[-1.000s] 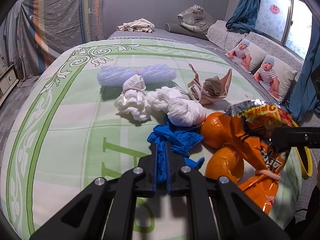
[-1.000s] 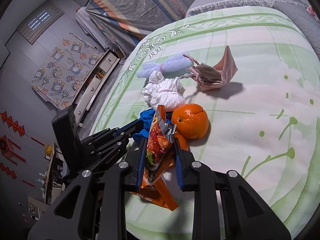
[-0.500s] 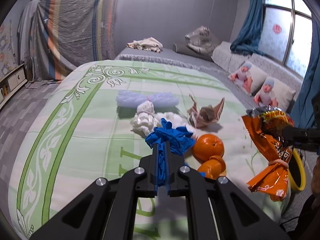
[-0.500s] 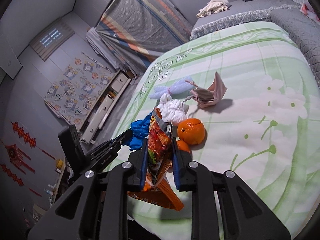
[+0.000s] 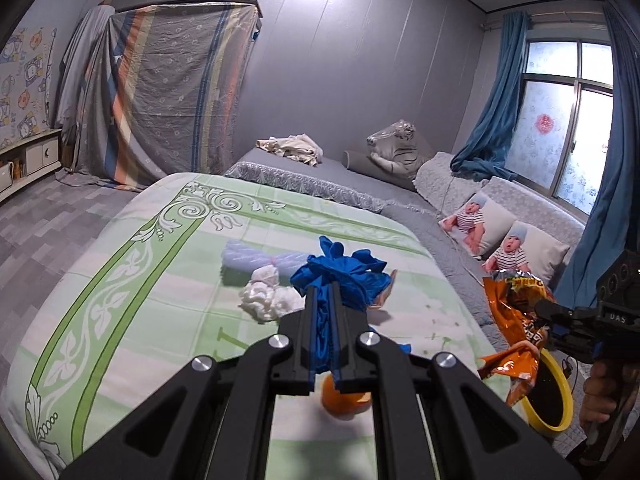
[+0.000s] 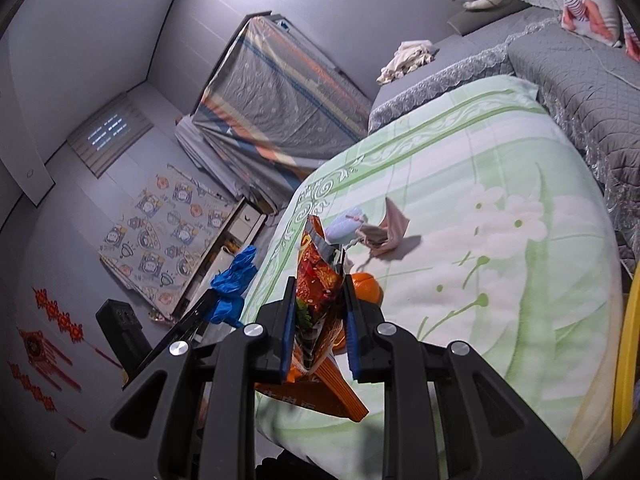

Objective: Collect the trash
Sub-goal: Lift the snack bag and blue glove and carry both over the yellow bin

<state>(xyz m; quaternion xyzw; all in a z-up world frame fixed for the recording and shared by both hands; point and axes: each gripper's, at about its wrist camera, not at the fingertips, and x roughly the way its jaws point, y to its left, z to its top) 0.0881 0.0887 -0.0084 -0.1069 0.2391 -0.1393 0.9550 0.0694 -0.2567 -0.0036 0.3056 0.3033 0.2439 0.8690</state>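
My left gripper is shut on a crumpled blue glove and holds it above the green bedspread. My right gripper is shut on an orange snack bag, also lifted off the bed; the bag shows at the right in the left wrist view. On the bed lie a white crumpled wad, a pale blue bubble wrap roll, an orange and a pink-brown wrapper. The blue glove also shows in the right wrist view.
A yellow bin rim sits beside the bed at the right, below the snack bag. Grey bedding with baby-print pillows lies beyond. A low cabinet stands at the left wall.
Both grippers have risen higher above the bed with their loads. The snack bag has moved right, toward the yellow bin. The trash pile looks farther away.
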